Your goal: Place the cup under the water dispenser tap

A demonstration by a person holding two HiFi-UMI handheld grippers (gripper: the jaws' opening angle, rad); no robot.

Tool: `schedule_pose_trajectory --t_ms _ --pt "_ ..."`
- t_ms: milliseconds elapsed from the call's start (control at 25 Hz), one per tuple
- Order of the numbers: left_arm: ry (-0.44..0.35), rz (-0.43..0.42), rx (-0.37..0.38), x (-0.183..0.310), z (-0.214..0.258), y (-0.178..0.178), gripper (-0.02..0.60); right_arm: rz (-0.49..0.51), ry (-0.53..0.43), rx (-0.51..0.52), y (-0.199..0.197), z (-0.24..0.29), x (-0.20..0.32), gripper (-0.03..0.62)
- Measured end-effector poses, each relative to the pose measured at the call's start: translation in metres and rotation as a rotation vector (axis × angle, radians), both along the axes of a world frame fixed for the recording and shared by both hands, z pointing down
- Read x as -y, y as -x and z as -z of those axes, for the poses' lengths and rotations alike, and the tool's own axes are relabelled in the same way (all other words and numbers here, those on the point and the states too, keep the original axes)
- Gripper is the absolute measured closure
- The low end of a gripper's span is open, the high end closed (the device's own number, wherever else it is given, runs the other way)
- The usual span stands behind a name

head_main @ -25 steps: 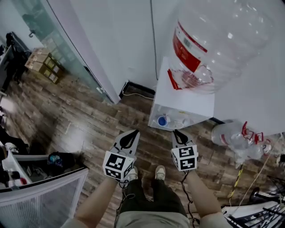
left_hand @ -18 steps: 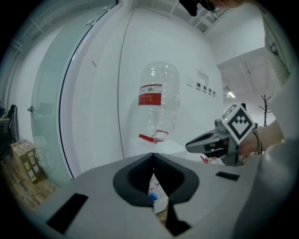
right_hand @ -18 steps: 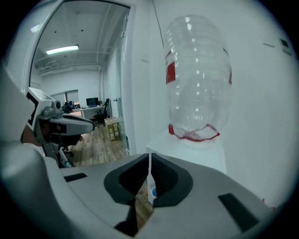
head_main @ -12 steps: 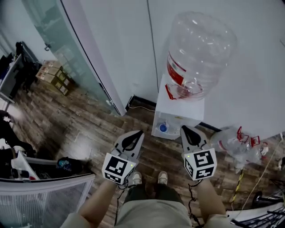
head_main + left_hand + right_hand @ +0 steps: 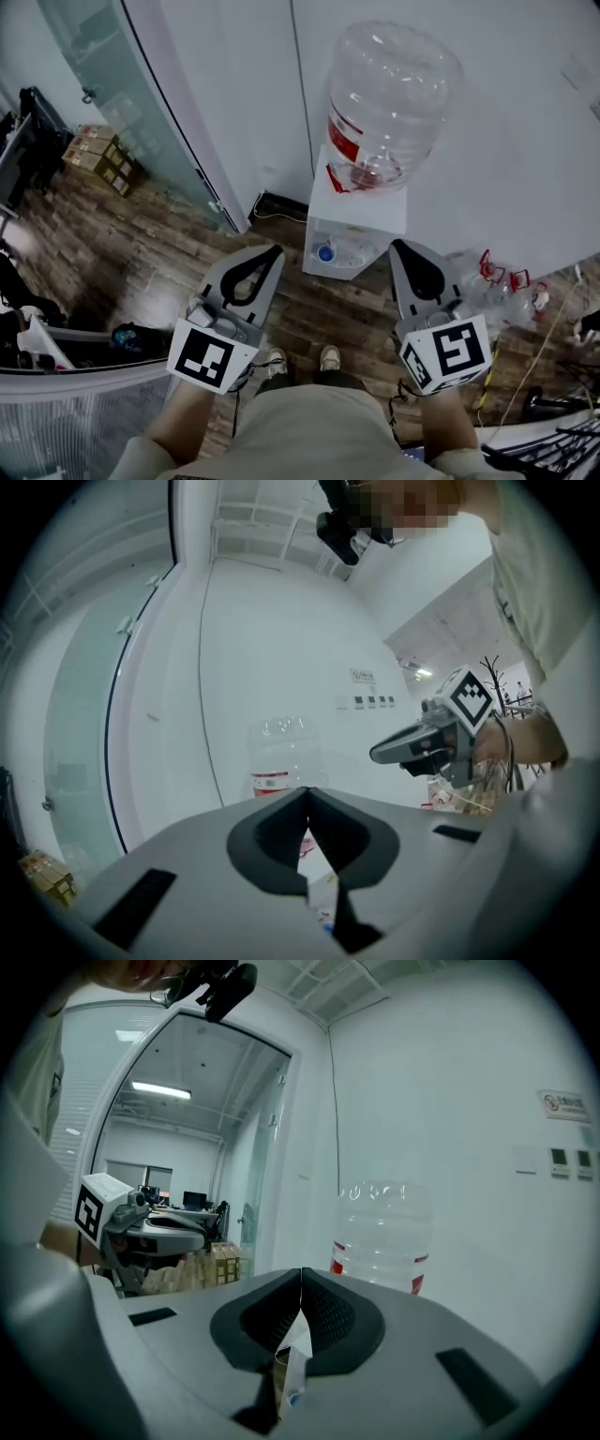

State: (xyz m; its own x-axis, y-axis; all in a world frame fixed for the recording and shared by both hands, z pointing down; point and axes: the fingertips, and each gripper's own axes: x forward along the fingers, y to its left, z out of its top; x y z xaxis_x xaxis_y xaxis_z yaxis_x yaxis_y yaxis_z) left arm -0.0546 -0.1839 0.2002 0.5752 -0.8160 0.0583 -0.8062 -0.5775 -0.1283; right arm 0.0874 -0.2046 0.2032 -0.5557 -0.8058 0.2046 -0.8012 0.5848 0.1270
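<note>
A white water dispenser [image 5: 361, 217] stands against the wall with a large clear bottle [image 5: 389, 98] on top. Its blue tap [image 5: 325, 253] shows in the front recess. I cannot make out a cup with certainty in any view. My left gripper [image 5: 275, 249] is held up in front of the dispenser, left of it, shut and empty. My right gripper [image 5: 397, 244] is level with it on the right, also shut with nothing between its jaws. The left gripper view shows its tips [image 5: 307, 791] meeting, with the bottle [image 5: 279, 752] beyond. The right gripper view shows the same: shut tips [image 5: 301, 1271] and the bottle [image 5: 382, 1232].
Empty water bottles [image 5: 487, 279] lie on the wooden floor right of the dispenser. A glass partition [image 5: 112, 94] runs along the left, with cardboard boxes [image 5: 98, 155] behind it. A white mesh panel [image 5: 75, 422] stands at lower left. The person's feet [image 5: 328, 357] are below the grippers.
Both grippers have risen toward the head camera and look larger. They have spread a little apart. The dispenser now sits lower and farther in the view.
</note>
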Motion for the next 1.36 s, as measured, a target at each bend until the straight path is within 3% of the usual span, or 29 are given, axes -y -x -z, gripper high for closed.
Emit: schedule_pose_trajectory --t_ms 160,320,680,840,1360 --pt "-0.028 -0.005 -0.011 -0.009 0.019 -0.002 0.575 -0.033 -0.048 0.096 -0.011 0.026 -0.013 0.586" --pt "-0.028 0.013 -0.037 -0.014 0.026 0.0 0.575 -0.029 -0.073 0.123 -0.015 0.035 -0.026 0.588" --pt "0.008 0.001 -0.04 -0.027 0.018 0.0 0.575 0.008 -0.063 0.111 -0.01 0.038 -0.045 0.588" --pt "-0.03 0.006 -0.059 -0.029 0.023 0.005 0.575 0.04 -0.062 0.11 0.001 0.04 -0.049 0.588" --pt "-0.015 0.017 -0.06 -0.033 0.019 0.021 0.575 0.023 -0.05 0.107 0.008 0.034 -0.05 0.588"
